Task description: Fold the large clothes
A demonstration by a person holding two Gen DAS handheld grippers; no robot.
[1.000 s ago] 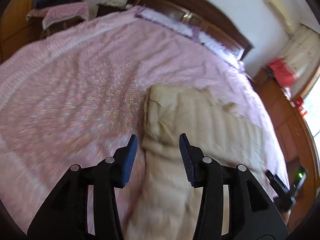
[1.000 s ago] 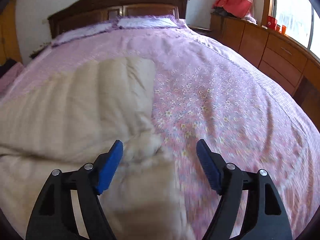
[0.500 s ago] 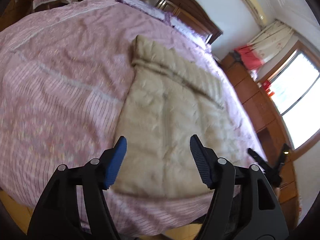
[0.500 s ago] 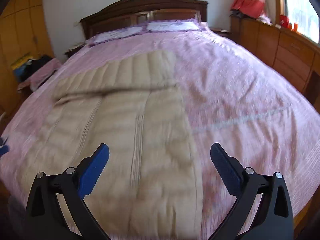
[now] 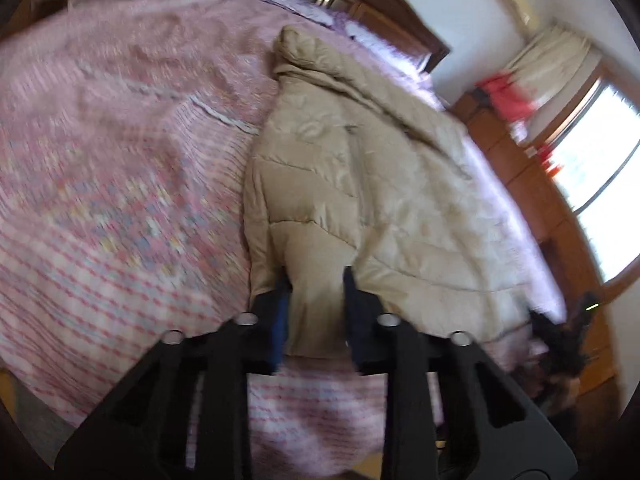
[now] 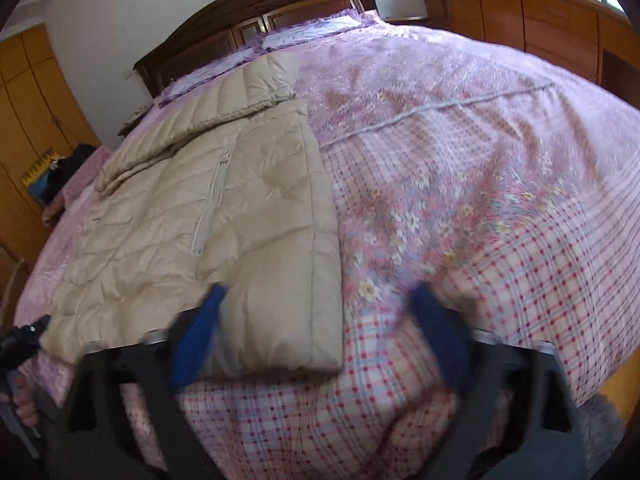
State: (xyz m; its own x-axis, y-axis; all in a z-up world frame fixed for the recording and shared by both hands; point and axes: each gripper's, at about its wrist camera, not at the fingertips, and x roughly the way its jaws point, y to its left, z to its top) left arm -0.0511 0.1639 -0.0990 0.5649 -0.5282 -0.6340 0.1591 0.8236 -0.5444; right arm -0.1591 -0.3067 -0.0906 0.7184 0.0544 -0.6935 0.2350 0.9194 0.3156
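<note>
A beige quilted coat lies flat on the pink patterned bedspread of a bed, its hem at the near edge of the mattress and its collar end folded over toward the headboard. In the left wrist view the left gripper sits at the hem's near-left corner; its jaws have just been closing, and a ridge of padded fabric stands between them, apparently pinched, though blur hides the exact contact. In the right wrist view the right gripper straddles the opposite hem corner; its jaws have also been closing yet stand spread, the left one over the coat, the right one over bare bedspread, nothing clamped. The padding looks light, soft and compressible, with a smooth, slightly glossy shell likely to slip from a shallow pinch. A secure hold probably calls for a deep bite at the stitched hem corners, where the layers bunch firmly. Held so, the coat should drape limply and need both corners lifted together.
</note>
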